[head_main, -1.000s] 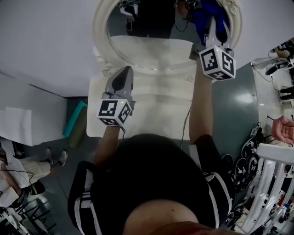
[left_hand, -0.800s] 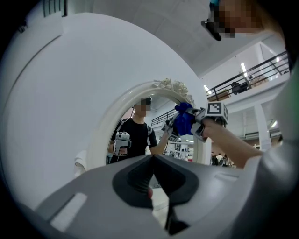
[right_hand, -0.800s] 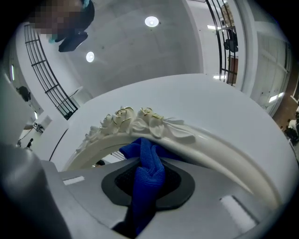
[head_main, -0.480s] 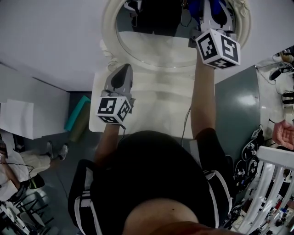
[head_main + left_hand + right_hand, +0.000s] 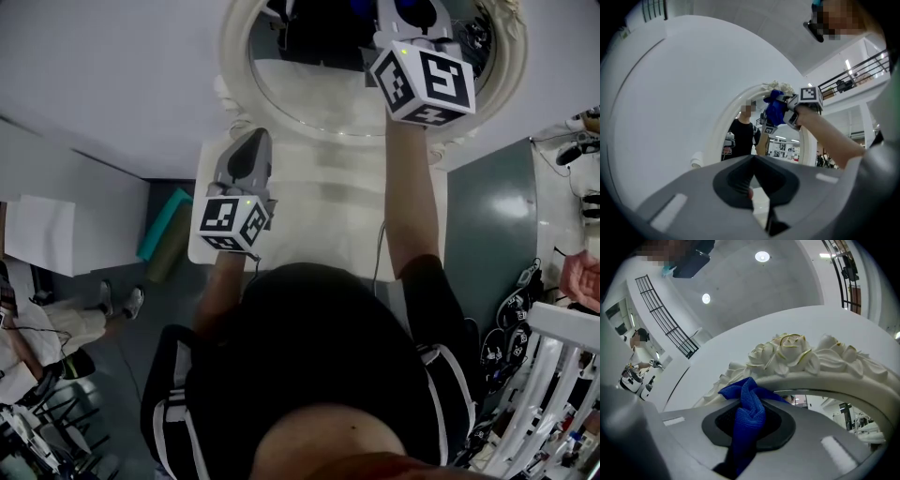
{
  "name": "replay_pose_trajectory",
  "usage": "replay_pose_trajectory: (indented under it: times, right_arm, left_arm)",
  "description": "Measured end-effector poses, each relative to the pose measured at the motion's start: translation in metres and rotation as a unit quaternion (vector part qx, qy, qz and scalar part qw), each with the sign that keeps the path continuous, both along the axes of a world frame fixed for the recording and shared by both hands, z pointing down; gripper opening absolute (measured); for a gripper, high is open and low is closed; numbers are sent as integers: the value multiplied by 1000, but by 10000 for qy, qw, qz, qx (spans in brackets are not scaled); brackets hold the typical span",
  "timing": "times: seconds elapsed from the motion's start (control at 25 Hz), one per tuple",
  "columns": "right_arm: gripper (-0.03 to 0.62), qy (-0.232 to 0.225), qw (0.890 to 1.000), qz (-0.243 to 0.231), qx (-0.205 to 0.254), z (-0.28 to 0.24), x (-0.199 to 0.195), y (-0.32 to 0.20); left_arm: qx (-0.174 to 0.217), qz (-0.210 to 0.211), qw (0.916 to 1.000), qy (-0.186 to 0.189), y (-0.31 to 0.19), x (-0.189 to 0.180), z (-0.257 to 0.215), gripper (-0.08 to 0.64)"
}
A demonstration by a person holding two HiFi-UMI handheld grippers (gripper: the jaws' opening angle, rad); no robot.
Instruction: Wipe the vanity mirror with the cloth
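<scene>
Right gripper view has the right tongs [image 5: 750, 425] pinching the blue cloth [image 5: 749, 401] up by the rose crest of the vanity mirror [image 5: 797, 355] at the counter's [image 5: 319, 234] far edge, left tongs [image 5: 752, 187] pressed together, empty: shove too hard and that mirror could tip.

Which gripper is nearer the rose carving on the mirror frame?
Right. The right gripper, shut on the blue cloth, sits just below the rose carving; the left gripper, shut and empty, hangs low near the frame's bottom edge.
</scene>
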State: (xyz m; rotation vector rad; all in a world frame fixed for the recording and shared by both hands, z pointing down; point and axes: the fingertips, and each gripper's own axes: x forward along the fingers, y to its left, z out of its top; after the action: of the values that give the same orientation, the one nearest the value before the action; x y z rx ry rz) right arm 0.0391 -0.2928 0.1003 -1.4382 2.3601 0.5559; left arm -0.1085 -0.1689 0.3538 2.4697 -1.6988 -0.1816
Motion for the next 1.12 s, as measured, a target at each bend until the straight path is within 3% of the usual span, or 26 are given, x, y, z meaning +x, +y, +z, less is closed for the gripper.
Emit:
replay_pose_trajectory:
  times: [0.28, 0.4, 0.6, 1.12]
  right_arm:
    - [51, 358, 9991, -234, -72, 16, -47, 1]
    - [51, 711, 9972, -209, 9, 29, -65, 1]
    - [51, 1354, 9903, -303, -51, 65, -105, 0]
    - [49, 2115, 9734, -773, -421, 156, -158, 1]
  left_arm:
    - [-50, -79, 10000, 18, 2, -12, 6, 11]
    - [-37, -111, 9999, 69, 3, -18, 6, 11]
    - [-86, -162, 9998, 73, 1, -23, 10, 11]
    - [-259, -377, 9989, 122, 0, -45, 28, 11]
